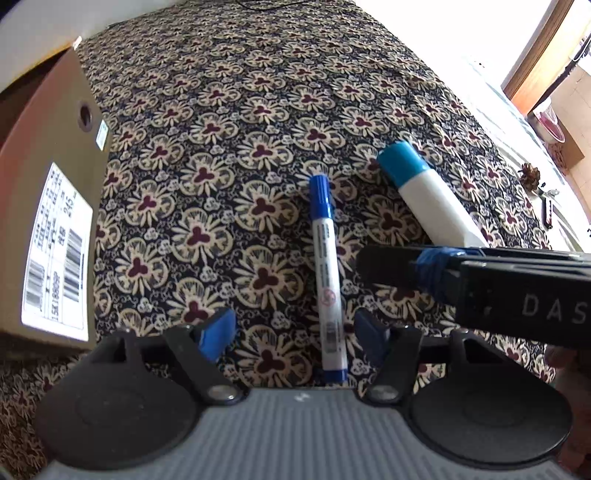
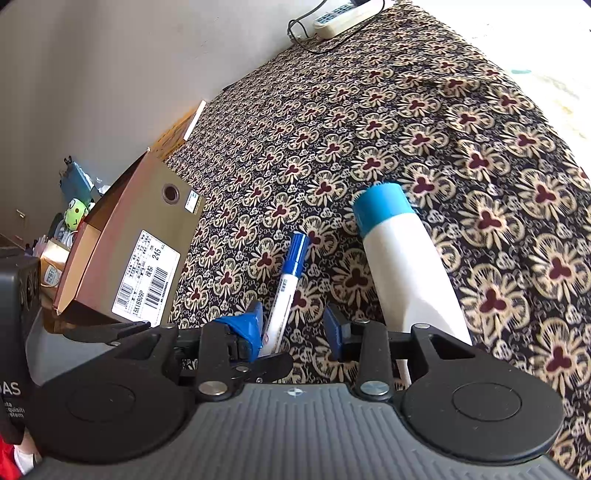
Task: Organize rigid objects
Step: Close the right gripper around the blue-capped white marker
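Now both my tools gape, left tool and right tool astride the marker, gripping nothing.

Floral tablecloth, grey wall, sunlit window

A floral-patterned cloth, dark with cream and maroon blossoms, covers the supporting surface. A brown cardboard shoebox, open at the top and bearing a white barcode label, rests on the cloth and serves as landmark. To the right of the box, well apart from it, a blue-capped marker lies flat, cap pointing away from the camera. Farther right of the box, just beside the marker, a white tube with a blue cap lies at a slant. Beyond the box, at the cloth's far edge by the wall, sits a white power strip.
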`<act>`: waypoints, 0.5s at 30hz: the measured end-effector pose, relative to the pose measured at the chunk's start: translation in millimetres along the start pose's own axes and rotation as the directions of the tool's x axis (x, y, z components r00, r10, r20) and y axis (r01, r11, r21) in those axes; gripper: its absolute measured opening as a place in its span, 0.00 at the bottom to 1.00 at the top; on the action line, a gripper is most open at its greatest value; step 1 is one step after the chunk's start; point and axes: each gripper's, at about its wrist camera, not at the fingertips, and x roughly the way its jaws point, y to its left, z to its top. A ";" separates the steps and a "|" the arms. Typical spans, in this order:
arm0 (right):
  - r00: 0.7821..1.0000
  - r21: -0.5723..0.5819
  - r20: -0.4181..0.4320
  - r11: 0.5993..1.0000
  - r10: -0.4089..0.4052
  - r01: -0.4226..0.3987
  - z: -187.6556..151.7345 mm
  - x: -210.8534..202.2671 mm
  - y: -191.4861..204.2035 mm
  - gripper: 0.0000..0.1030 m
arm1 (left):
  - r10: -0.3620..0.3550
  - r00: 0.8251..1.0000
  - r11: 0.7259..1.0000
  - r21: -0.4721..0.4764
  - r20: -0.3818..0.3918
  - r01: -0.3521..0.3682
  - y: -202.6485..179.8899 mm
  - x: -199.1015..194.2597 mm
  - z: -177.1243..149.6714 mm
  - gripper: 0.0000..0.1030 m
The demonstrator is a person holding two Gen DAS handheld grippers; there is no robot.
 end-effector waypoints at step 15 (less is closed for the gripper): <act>0.997 0.025 -0.055 0.998 0.057 -0.056 7.9 28.5 6.6 0.20 | -0.004 0.999 0.999 -0.033 0.050 0.006 18.8 -4.5 -0.6 0.21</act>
